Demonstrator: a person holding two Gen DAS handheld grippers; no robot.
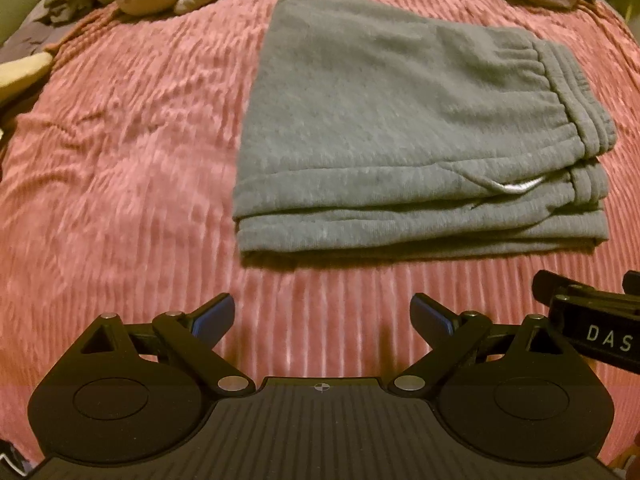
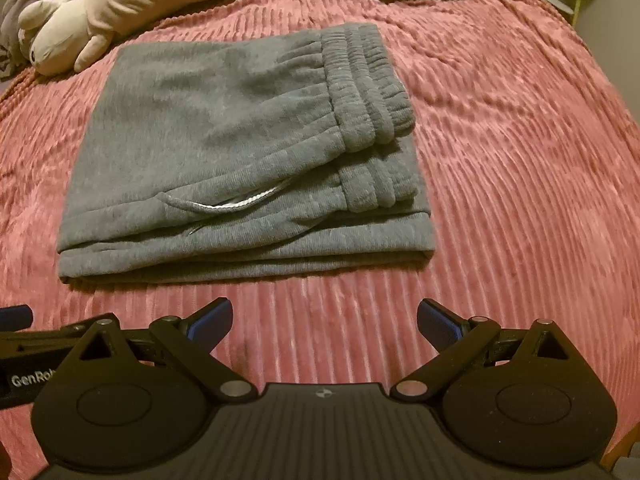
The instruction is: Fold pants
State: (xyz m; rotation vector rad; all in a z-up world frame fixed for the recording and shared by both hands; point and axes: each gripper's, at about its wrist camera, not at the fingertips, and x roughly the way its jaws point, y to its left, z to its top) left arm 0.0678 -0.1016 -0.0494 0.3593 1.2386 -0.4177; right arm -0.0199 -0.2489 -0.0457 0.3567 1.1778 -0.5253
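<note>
The grey fleece pants (image 2: 240,152) lie folded into a thick stack on the pink ribbed bedspread (image 2: 520,160). Left claw (image 1: 322,316) and right claw (image 2: 324,318) hover spread, empty. Probably finished; withdraw without snagging the near edge.

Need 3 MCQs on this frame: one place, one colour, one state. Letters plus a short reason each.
1. Where do the pants lie?
A. on the pink blanket
B. on a chair
C. on the floor

2. Colour of the pants?
A. black
B. grey
C. white

3. State of the left gripper and right gripper?
A. both shut on cloth
B. one open, one shut
C. both open, holding nothing

Key:
A, ribbed pink blanket shows all around them.
B, the fabric is grey throughout.
C, the fingers stand wide apart over bare blanket, short of the pants.
</note>
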